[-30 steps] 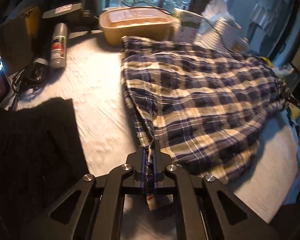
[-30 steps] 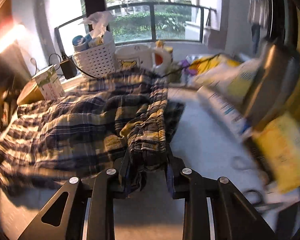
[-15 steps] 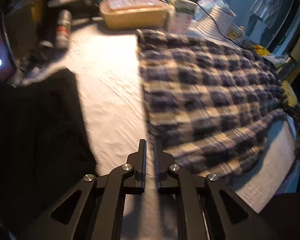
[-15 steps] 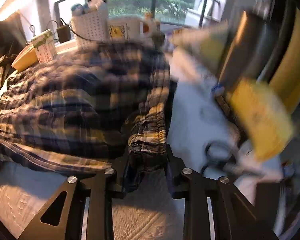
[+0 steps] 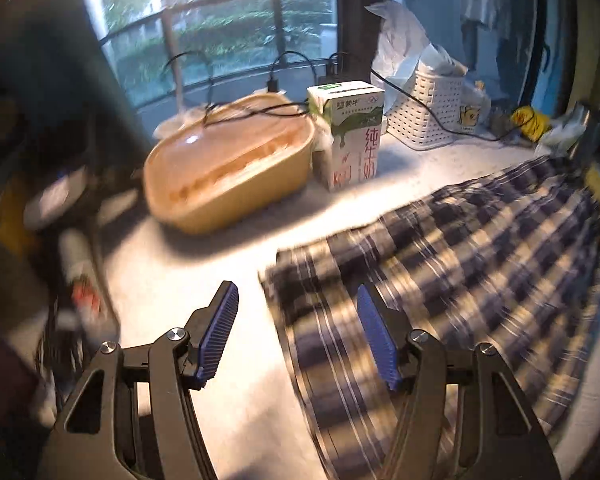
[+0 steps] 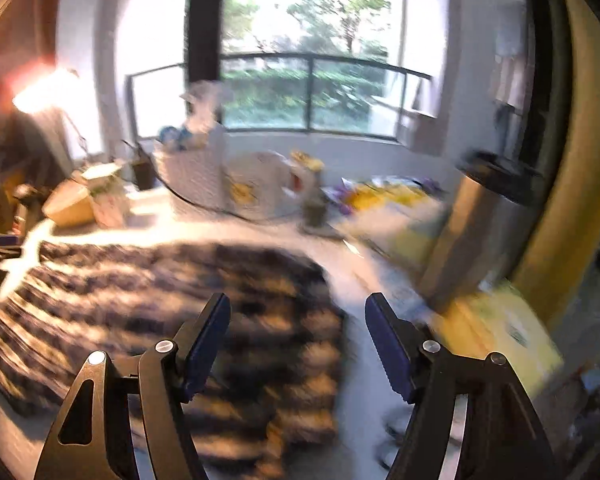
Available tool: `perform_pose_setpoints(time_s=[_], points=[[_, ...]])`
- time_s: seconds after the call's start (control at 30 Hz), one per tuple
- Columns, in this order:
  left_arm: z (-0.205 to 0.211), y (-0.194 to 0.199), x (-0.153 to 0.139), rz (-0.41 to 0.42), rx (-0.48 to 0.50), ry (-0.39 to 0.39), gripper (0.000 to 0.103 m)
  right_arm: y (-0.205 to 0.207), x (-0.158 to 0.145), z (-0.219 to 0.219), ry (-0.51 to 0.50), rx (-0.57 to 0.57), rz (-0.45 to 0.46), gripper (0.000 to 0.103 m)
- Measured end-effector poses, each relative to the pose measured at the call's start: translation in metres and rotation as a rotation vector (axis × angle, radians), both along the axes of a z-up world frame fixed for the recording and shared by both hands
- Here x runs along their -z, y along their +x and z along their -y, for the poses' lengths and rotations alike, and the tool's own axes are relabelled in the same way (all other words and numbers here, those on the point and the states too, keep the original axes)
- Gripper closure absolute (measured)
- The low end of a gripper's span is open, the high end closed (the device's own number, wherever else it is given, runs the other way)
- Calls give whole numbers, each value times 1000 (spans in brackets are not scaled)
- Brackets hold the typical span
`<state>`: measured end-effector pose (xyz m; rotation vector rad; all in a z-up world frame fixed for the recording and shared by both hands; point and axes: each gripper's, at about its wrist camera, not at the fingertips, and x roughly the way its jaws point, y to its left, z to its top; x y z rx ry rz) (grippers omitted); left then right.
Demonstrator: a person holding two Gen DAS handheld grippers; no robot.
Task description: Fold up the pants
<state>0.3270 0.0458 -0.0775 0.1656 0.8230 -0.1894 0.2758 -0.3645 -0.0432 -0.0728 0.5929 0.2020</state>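
Pants [image 5: 480,248] lie spread on table [image 5: 188,280], near side of milk carton [image 5: 350,132]. Left gripper [image 5: 298,334] and right gripper [image 6: 298,340]: my jaws wide open, empty. Risk: frames blurred; regrasping could pinch one layer, skewing fold.

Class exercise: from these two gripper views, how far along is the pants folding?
Done: the plaid pants lie doubled over on the white table. In hand: nothing; the left gripper and right gripper are open above the cloth. Left: probably further folds, though blur hides detail.
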Motion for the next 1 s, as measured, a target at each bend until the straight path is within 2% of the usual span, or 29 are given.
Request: perform_pose_setpoints(time_s=[0.1, 0.17, 0.2, 0.27, 0.3, 0.33, 0.4, 0.5, 0.67, 0.83, 0.93, 0.97, 1.0], points=[[-1, 24, 13, -31, 15, -2, 41, 22, 3, -26, 59, -94, -20, 36], [-3, 37, 23, -57, 16, -9, 41, 38, 9, -48, 15, -126, -46, 61], [-4, 43, 29, -74, 8, -6, 42, 46, 14, -56, -13, -134, -62, 66], [-5, 48, 35, -77, 14, -13, 55, 62, 27, -78, -92, -158, -90, 91], [-4, 49, 38, -86, 20, -17, 75, 67, 33, -84, -114, -165, -103, 91], [-3, 52, 41, -94, 22, -12, 89, 73, 40, -90, -125, -172, -120, 91], [-3, 53, 41, -75, 28, 0, 97, 87, 52, -102, -151, -188, -166, 91], [0, 54, 30, -38, 39, 31, 99, 105, 66, -109, -175, -176, -210, 91], [-1, 61, 13, 15, 49, 31, 99, 130, 76, -101, -128, -124, -250, 91], [-3, 72, 5, 32, 41, 12, 100, 131, 56, -93, -78, -105, -218, 90], [-2, 76, 9, 28, 25, 7, 100, 127, 42, -98, -56, -177, -229, 89], [-1, 76, 11, 26, 21, 2, 100, 127, 37, -104, -70, -212, -236, 86], [-2, 74, 12, 24, 16, -1, 100, 125, 34, -110, -86, -237, -229, 62]])
